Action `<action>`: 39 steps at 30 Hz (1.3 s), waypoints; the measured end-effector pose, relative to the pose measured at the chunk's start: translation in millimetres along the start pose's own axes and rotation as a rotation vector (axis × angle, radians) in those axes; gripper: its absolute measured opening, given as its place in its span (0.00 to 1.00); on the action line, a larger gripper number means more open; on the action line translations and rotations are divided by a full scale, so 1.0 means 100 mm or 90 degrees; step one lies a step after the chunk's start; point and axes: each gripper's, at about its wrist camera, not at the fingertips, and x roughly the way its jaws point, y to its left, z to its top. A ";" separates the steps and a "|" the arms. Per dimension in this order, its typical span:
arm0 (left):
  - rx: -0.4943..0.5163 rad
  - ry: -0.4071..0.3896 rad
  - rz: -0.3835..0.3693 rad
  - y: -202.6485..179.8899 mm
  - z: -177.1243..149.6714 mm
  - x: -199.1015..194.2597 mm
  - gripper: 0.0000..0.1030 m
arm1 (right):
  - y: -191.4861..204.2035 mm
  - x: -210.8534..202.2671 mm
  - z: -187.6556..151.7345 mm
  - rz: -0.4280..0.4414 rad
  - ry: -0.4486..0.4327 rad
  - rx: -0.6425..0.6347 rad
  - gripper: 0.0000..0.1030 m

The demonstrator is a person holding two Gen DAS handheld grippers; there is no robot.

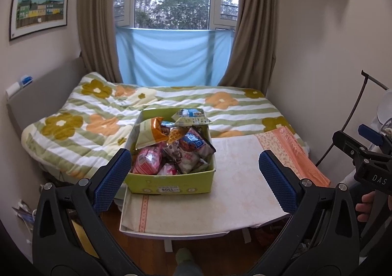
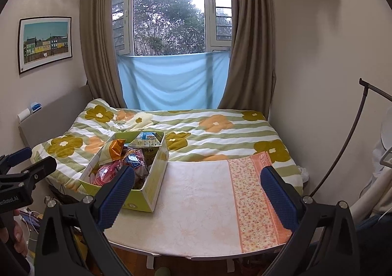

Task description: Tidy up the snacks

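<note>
Both grippers, left gripper [image 1: 194,178] and right gripper [image 2: 197,192], hang spread apart and empty above the table [image 2: 196,214]. Snack packets [image 1: 171,146] fill the green box [image 1: 171,185] at its left side. That fits either sorting about to start or packing finished. Behind lie a flowered bed [image 2: 220,129] and window [image 2: 169,13].

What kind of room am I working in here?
Most likely a small bedroom at home: a bed with a floral quilt under a curtained window, and a cloth-covered table carrying the green snack box.
</note>
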 end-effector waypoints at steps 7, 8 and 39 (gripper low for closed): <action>-0.001 -0.003 0.000 0.02 0.00 -0.02 1.00 | 0.00 -0.02 -0.02 0.003 -0.002 0.001 0.99; -0.001 -0.003 0.002 0.02 0.00 -0.03 1.00 | 0.01 -0.02 -0.02 0.004 -0.002 0.001 0.99; 0.004 -0.010 0.007 0.08 0.05 0.03 1.00 | 0.06 0.01 0.04 -0.009 -0.005 0.007 0.99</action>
